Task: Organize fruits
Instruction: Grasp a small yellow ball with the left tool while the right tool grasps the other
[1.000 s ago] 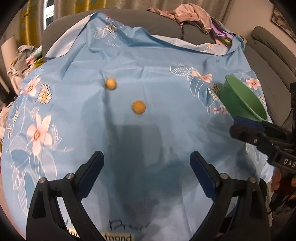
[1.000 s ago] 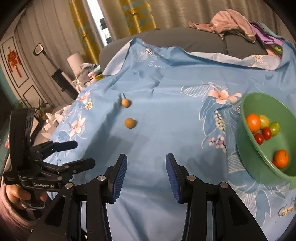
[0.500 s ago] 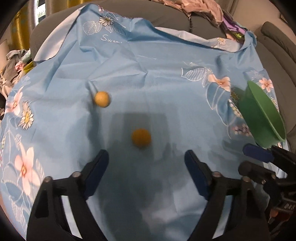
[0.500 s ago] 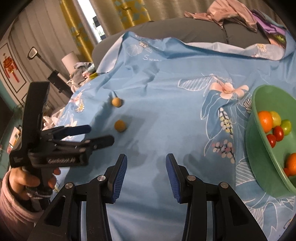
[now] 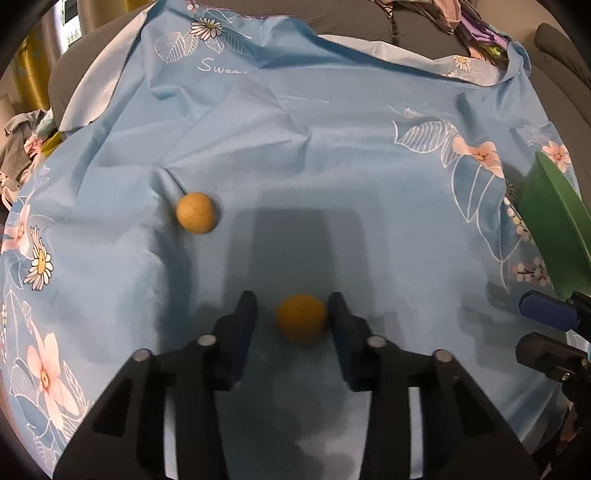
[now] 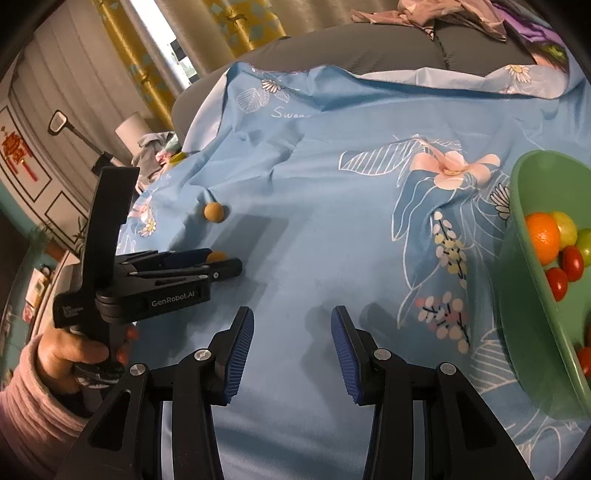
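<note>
We see a light-blue floral cloth point(image 5: 332, 166) spread over the tabletop, creased toward its far edge, with a grey sofa point(image 6: 369, 48) piled with clothes behind it and yellow patterned curtains point(image 6: 240, 22) at the window. The middle of the cloth lies bare between the fruit on its left side and the bowl at its right edge. Two small round tan-yellow fruits lie loose: the nearer yellow fruit point(image 5: 302, 323) sits between the fingers of our left tongs point(image 5: 291, 314), which stand narrowed around it, the right finger at its skin and a small gap on the left; the farther tan fruit point(image 5: 195, 218) rests apart beside a crease. Our right tongs point(image 6: 291, 332) hang wide and hold nothing above bare cloth. The green plastic bowl point(image 6: 524, 280) holds one orange, two red tomatoes and two yellow-green fruits that we can count, with more partly cut off.
</note>
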Demonstrator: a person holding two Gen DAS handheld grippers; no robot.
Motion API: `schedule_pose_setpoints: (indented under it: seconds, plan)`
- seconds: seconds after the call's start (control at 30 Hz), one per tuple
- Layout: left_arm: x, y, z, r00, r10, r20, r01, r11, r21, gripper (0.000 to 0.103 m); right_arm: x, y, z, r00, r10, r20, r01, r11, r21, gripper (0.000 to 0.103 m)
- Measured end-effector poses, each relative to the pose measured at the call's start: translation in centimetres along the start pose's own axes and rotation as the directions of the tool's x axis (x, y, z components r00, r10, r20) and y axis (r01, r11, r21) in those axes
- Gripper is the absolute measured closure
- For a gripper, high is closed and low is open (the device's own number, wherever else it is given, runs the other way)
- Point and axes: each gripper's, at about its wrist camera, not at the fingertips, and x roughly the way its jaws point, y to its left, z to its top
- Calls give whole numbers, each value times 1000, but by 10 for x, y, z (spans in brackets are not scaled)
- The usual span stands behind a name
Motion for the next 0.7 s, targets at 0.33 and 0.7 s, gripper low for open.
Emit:
schedule_pose_setpoints:
  seconds: [0.33,0.7]
  plan:
    - [-6,7,-2,999,-47,21,47,999,-14,77,8,9,5,1000,-7,-22,7,1000,-24,59]
    - [-60,46,-5,984,-73,163,88,992,-88,76,38,41,44,1000,14,-27,-18,992,-128,59]
